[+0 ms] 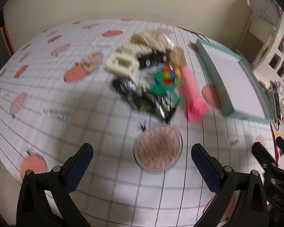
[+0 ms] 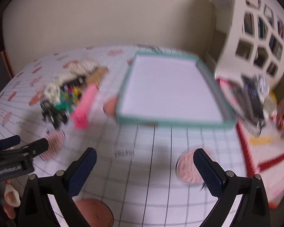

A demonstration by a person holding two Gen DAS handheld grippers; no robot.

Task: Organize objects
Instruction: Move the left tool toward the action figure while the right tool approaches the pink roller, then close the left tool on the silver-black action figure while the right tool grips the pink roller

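Jaws on both sides were spread wide and held nothing: left gripper (image 1: 142, 155) and right gripper (image 2: 144, 160) hovered over the checked, strawberry-printed counter (image 1: 56, 104). Ahead of the left jaws lay the jumbled pile of small toys (image 1: 151, 75), pink plastic piece (image 1: 193, 94) included. Beyond the right jaws sat the teal-rimmed white tray (image 2: 172, 123), bare inside. Sorting looked unstarted; everything remained to move.

tbl (image 1: 70, 98): toy pile (image 1: 147, 75), tray (image 2: 168, 89)
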